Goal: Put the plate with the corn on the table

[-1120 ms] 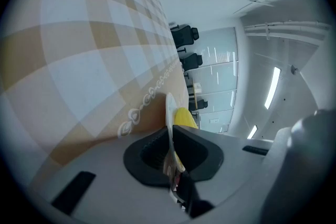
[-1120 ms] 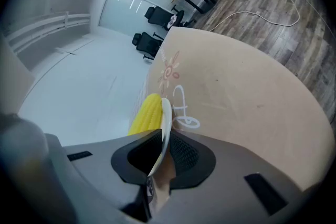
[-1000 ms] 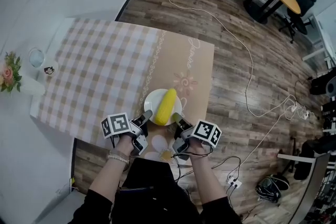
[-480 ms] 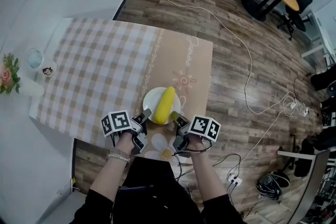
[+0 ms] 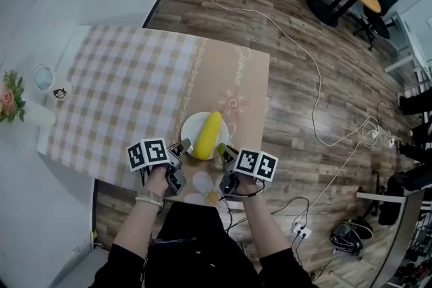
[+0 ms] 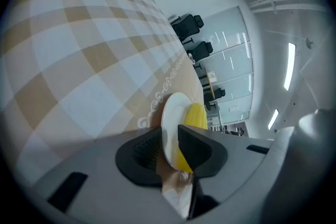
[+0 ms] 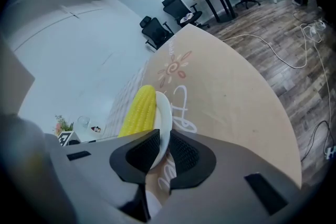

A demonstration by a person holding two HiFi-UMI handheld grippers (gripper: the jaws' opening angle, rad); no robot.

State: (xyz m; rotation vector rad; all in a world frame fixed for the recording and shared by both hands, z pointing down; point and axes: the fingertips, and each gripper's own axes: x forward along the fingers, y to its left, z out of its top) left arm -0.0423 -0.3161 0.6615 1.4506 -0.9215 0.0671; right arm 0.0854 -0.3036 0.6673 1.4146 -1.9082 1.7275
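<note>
Yellow corn cob (image 5: 208, 135) lies lengthwise on a white plate (image 5: 190, 127) held over the tan strip at the near edge of the checked-cloth surface (image 5: 121, 91). The left hand-held gripper (image 6: 169, 145) is clamped on the plate's left rim and the right hand-held gripper (image 7: 163, 150) on its right rim, each rim pinched between black ribbed jaws. Whether the plate's base touches the surface cannot be told. A glass (image 5: 43, 76) and pink flowers (image 5: 9, 96) sit well apart at the left.
</note>
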